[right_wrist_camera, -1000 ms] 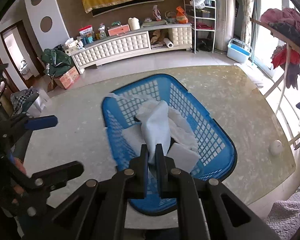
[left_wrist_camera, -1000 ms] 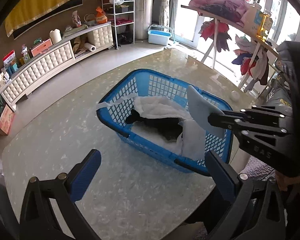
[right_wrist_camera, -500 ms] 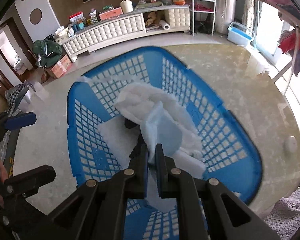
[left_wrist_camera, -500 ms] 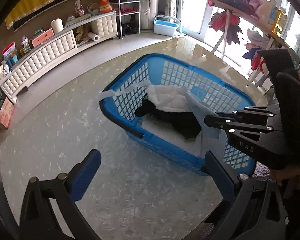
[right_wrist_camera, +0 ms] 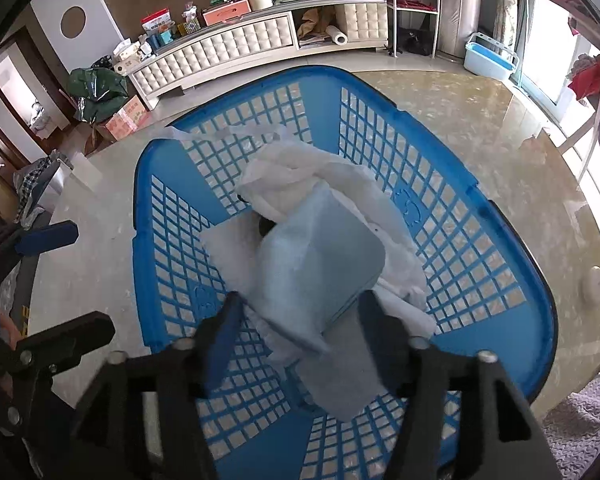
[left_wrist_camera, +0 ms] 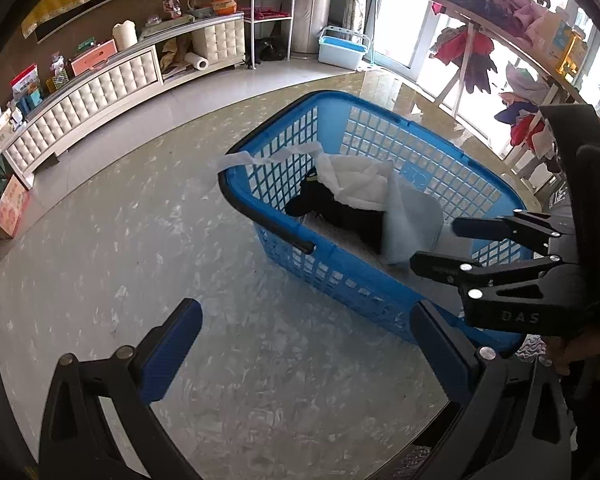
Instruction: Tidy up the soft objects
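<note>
My right tool (right_wrist_camera: pixel 296 316) is opening over the blue basket (right_wrist_camera: pixel 480 236), the pale cloth (right_wrist_camera: pixel 320 268) slipping free between its jaws onto the pile. Best lift straight up, avoiding snags. Left tool (left_wrist_camera: pixel 300 344) hangs wide, empty, above the surface (left_wrist_camera: pixel 140 248).

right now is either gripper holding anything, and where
Nothing is held. The right gripper is opening, the pale cloth loose between its fingers over the basket. The left gripper is open.
</note>
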The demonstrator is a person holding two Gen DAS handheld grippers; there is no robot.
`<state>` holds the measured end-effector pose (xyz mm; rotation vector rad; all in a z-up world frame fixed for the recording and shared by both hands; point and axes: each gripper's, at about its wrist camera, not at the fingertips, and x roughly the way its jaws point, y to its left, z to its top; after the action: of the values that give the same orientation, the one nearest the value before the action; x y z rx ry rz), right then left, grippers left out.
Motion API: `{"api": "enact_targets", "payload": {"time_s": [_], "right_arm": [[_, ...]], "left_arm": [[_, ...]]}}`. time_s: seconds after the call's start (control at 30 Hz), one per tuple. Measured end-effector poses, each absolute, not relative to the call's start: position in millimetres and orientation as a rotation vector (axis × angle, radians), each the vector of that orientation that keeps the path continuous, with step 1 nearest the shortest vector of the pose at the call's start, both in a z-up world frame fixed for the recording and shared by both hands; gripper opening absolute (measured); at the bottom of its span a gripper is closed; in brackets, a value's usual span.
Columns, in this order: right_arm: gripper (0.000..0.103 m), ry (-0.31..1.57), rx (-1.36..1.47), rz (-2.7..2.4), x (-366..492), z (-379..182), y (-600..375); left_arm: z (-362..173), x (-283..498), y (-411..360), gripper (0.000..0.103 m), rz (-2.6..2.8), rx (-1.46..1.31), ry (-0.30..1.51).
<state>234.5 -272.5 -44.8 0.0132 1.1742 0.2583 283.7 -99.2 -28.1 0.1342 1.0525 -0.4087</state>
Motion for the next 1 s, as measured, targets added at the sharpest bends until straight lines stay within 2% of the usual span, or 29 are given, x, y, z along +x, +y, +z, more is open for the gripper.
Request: {"api": "enact_targets", "payload": {"time_s": [0.13, 0.23, 0.4, 0.53, 1.0], "right_arm": [[0.082, 1.178, 0.024, 0.25, 230, -43, -279], [0.089, 1.173, 0.019, 0.243, 225, -40, -280], [0.094, 1.17, 0.029, 0.235, 217, -37, -278], [0.102, 1.138, -0.021, 0.179, 210, -30, -276], [0.103, 0.995, -0.068, 0.265, 167, 15, -245]], "left_arm": [[-27, 280, -94, 0.103, -0.398, 0.127, 1.04], [-25, 275, -90, 0.103, -0.389, 0.131, 1.021], [-20, 265, -80, 0.103, -0.381, 0.102, 0.988], [-14, 254, -74, 0.103, -0.371, 0.11, 0.952], [29, 199, -44, 0.103, -0.314, 0.043, 0.783]]}}
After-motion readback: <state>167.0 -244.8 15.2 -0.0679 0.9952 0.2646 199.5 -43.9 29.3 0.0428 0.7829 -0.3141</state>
